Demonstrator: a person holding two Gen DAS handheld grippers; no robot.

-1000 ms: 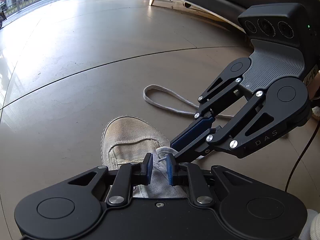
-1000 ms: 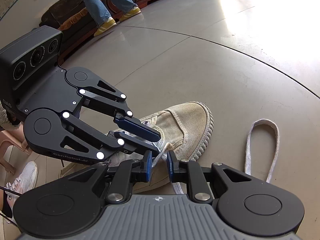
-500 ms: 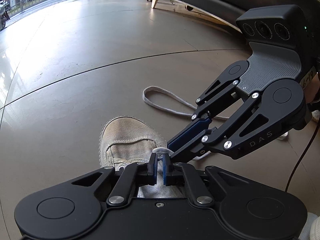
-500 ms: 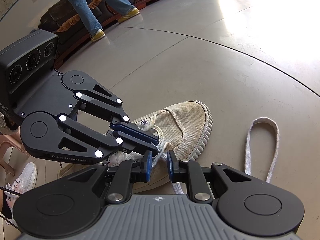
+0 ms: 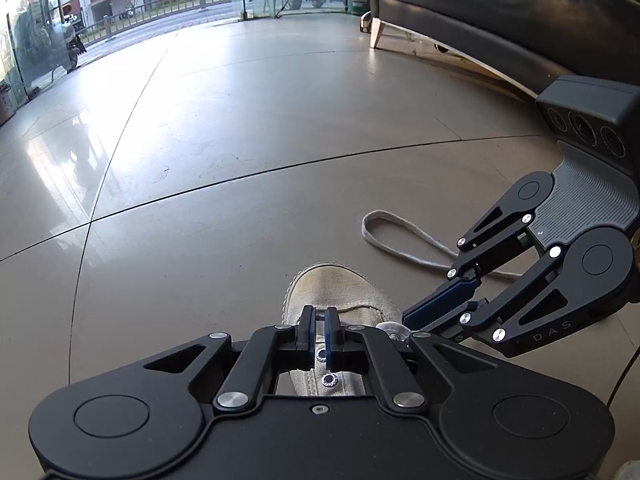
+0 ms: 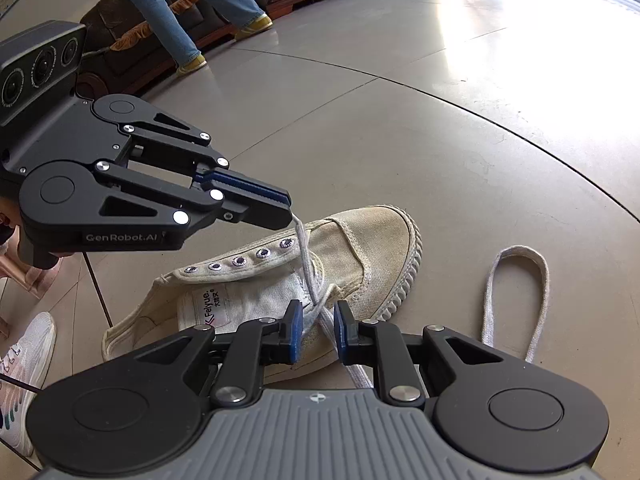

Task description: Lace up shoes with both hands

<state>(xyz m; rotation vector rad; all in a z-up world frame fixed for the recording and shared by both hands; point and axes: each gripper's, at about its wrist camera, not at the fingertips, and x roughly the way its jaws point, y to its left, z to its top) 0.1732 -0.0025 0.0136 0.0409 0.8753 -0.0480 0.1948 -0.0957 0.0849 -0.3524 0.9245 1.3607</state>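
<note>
Now the left gripper [image 6: 286, 210] jaws have clamped the lace [image 6: 308, 268], lifting it from the shoe [image 6: 360, 248]; right gripper [image 6: 316, 330] jaws sit part-open around its strands.

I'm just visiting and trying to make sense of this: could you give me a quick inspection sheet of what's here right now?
Surface: tiled floor, glossy.
Job's things: canvas shoe on its side, mostly unlaced; white lace runs up from its front eyelets, the rest looped on the floor.
Clutter: nothing seen.
Grippers: left claw shut on the lace, holding it above the shoe; right claw straddles the lace, pads apart from it.
Cables: thin dark cable at the left view's right edge.
Surroundings: dark sofa, glass front, a person's legs walking by, white sneaker.
</note>
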